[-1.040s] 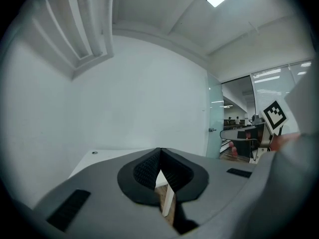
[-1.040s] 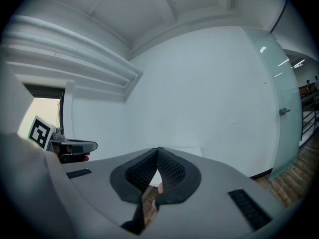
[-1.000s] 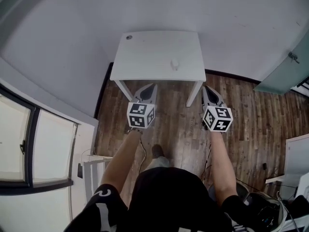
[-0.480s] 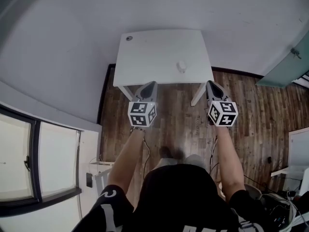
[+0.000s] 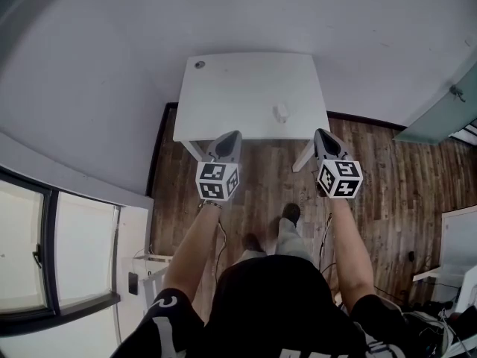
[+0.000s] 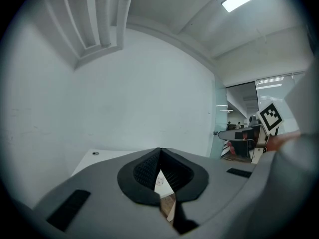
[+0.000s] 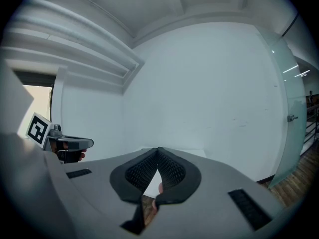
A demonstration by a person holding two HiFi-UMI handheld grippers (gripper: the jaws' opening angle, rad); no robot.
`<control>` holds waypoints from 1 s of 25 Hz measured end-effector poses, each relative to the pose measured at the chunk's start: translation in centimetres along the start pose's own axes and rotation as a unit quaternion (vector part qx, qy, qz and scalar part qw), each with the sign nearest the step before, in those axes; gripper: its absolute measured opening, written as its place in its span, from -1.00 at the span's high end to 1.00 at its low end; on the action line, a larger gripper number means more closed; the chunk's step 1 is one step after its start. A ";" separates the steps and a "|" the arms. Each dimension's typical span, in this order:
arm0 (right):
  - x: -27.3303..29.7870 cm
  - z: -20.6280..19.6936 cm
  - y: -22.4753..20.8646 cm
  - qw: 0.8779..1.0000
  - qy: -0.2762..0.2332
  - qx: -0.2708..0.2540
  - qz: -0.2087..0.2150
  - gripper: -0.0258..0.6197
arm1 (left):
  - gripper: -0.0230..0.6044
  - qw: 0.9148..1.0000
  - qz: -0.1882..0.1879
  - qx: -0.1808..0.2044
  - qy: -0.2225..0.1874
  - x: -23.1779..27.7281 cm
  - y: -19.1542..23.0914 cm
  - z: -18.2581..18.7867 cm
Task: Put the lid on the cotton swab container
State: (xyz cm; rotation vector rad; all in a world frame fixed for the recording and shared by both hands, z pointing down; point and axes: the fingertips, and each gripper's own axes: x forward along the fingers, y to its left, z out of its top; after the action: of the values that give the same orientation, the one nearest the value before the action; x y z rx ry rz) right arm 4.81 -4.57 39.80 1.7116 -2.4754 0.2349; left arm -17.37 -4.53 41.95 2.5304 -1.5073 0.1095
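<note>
In the head view a small white cotton swab container (image 5: 281, 112) stands on the right half of a white table (image 5: 238, 95). A small dark round thing (image 5: 200, 64) sits at the table's far left corner; I cannot tell what it is. My left gripper (image 5: 232, 136) and right gripper (image 5: 321, 133) are held side by side above the floor at the table's near edge, both shut and empty. The jaws meet in the left gripper view (image 6: 159, 151) and in the right gripper view (image 7: 158, 150), and the container (image 6: 159, 182) peeks through the left jaws' gap.
The table stands against a white wall (image 5: 112, 66) on a dark wooden floor (image 5: 380, 192). A window (image 5: 45, 230) lies at the left, a glass door (image 5: 447, 114) at the right. White furniture and cables (image 5: 447, 289) lie at the lower right.
The person has stepped forward, one foot now ahead. Both grippers stay shut and keep their place just short of the table's near edge.
</note>
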 end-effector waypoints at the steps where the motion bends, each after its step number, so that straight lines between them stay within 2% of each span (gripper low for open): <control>1: 0.5 -0.2 0.0 1.000 0.002 0.001 0.003 0.88 | 0.86 1.000 -0.001 0.001 0.000 0.3 0.1 -0.1; 6: 3.6 0.0 -0.9 1.000 0.006 -0.001 0.022 0.88 | 0.86 1.000 -0.007 0.026 -0.001 2.8 -0.1 -0.2; 11: 7.2 0.5 -2.7 0.999 0.008 -0.001 0.037 0.88 | 0.86 0.999 0.000 0.032 0.008 6.8 0.2 0.4; 15: 9.7 1.0 -4.1 0.999 0.010 -0.009 0.052 0.88 | 0.86 0.999 -0.011 0.044 0.005 10.3 -0.4 1.0; 25: 15.5 1.6 -10.2 0.997 0.016 0.001 0.076 0.88 | 0.86 0.999 0.007 0.042 0.010 18.6 -0.8 2.1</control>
State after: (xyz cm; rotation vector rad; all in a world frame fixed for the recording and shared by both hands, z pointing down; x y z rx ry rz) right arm 8.91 -22.60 41.78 1.5102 -2.5845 0.2769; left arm -7.87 -20.67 42.80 2.5756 -1.5430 0.2040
